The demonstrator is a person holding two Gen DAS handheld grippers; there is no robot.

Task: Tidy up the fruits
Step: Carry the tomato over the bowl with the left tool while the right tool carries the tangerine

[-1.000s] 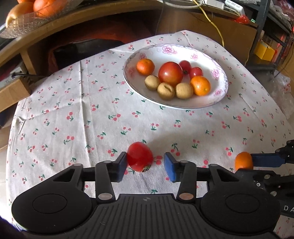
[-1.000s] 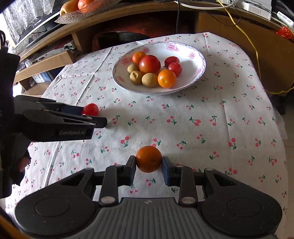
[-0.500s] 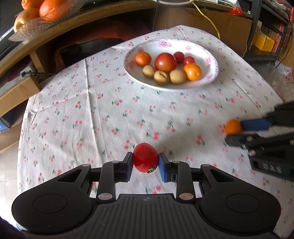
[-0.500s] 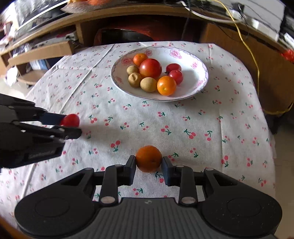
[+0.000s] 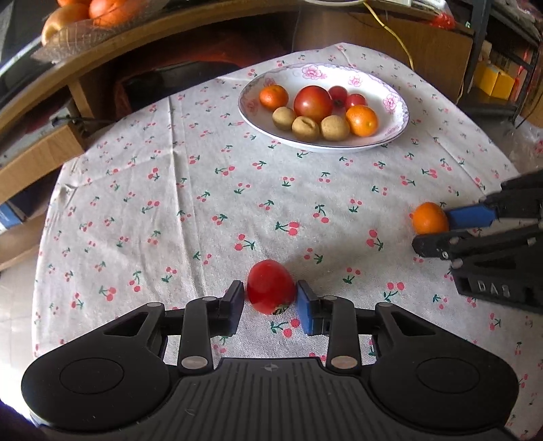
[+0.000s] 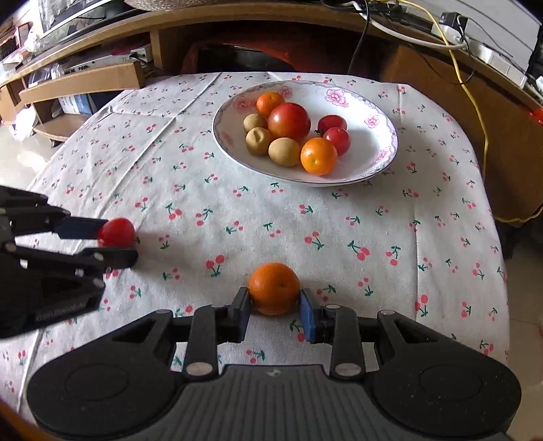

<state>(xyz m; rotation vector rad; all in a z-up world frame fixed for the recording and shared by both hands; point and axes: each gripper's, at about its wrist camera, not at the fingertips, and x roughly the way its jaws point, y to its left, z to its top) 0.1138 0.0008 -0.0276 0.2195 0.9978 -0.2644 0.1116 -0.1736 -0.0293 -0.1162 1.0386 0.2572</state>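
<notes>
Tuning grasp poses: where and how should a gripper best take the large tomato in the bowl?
Come from above and close across the large tomato at its widest girth. It stands tallest in the bowl, but an orange and brown fruits crowd its sides, so a low approach looks blocked.

A white tablecloth (image 5: 190, 190) printed with cherries covers the table. Beyond its far edge runs a curved wooden shelf (image 6: 237, 20). A yellow cable (image 6: 475, 112) hangs at the right. Pale floor (image 6: 13, 149) shows at the left, in daylight.
</notes>
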